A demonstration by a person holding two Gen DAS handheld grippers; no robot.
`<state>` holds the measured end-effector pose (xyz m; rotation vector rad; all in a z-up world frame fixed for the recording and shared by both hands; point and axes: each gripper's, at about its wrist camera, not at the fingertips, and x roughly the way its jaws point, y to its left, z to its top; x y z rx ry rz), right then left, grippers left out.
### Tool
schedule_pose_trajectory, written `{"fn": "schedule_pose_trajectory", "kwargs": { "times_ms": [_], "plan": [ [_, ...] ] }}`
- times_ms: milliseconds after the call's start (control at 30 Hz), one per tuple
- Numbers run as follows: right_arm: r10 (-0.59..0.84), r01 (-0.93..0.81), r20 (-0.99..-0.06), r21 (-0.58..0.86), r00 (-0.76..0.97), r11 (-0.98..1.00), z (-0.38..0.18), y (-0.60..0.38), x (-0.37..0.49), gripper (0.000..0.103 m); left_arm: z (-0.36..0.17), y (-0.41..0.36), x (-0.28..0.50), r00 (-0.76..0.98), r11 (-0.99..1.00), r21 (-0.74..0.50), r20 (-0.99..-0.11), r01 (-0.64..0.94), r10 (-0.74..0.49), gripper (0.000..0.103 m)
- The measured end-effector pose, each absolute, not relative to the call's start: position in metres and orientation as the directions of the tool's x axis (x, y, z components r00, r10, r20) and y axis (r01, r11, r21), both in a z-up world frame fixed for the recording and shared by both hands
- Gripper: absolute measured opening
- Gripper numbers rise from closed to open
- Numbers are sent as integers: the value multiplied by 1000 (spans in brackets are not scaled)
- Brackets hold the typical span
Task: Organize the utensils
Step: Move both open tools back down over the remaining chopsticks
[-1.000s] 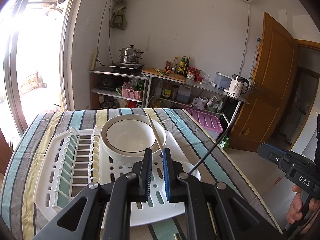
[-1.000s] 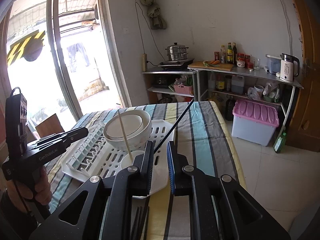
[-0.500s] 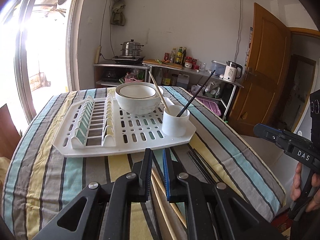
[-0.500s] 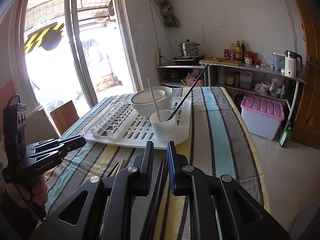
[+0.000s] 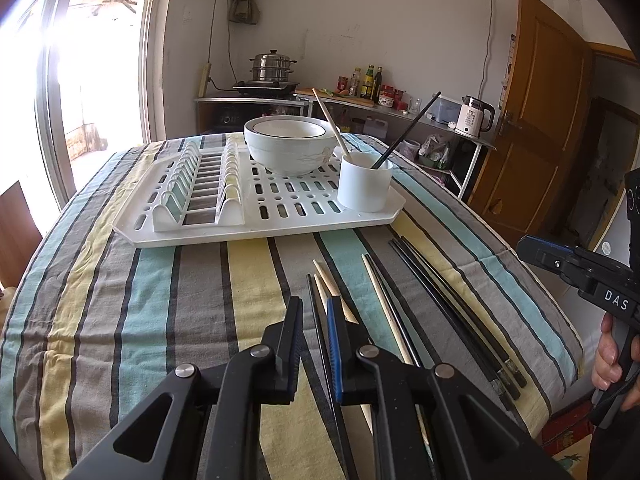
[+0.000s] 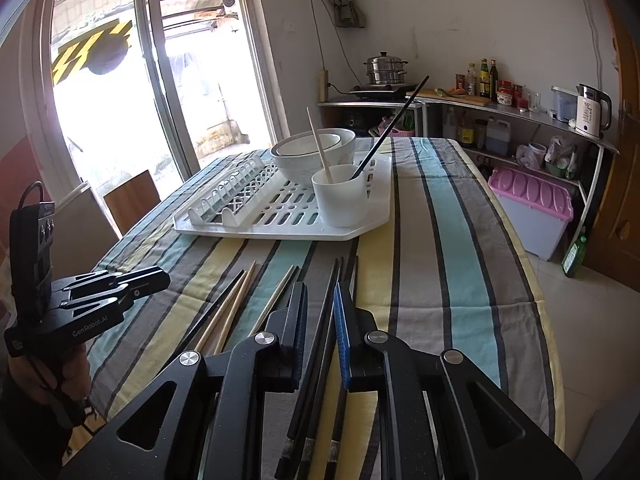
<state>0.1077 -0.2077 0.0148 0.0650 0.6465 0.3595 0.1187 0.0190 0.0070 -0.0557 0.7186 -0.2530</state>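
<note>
Our left gripper [image 5: 314, 306] has just been opening, a black chopstick [image 5: 316, 312] between its jaws; our right gripper [image 6: 320, 294] hangs slightly open over black chopsticks [image 6: 328, 320], gripping nothing.

- Daylight floods in through the glass door [image 6: 168, 92], blown out to white glare in both views.
- The striped tablecloth [image 5: 160, 312] is evenly lit and sharp, with soft shadows.
- Fisheye bending curves the wooden door [image 5: 536, 128], and the corners fall into dark vignette.
- The close black gripper bodies sit in shade.
</note>
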Motion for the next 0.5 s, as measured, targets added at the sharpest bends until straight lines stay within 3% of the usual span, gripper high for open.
{"fn": "schedule_pose_trajectory", "kwargs": {
  "times_ms": [500],
  "plan": [
    [336,-312,-654,158,678,937,-15,-194,140,14,-24,9,150,636,970,-129,-736,206,-233,15]
  ]
}}
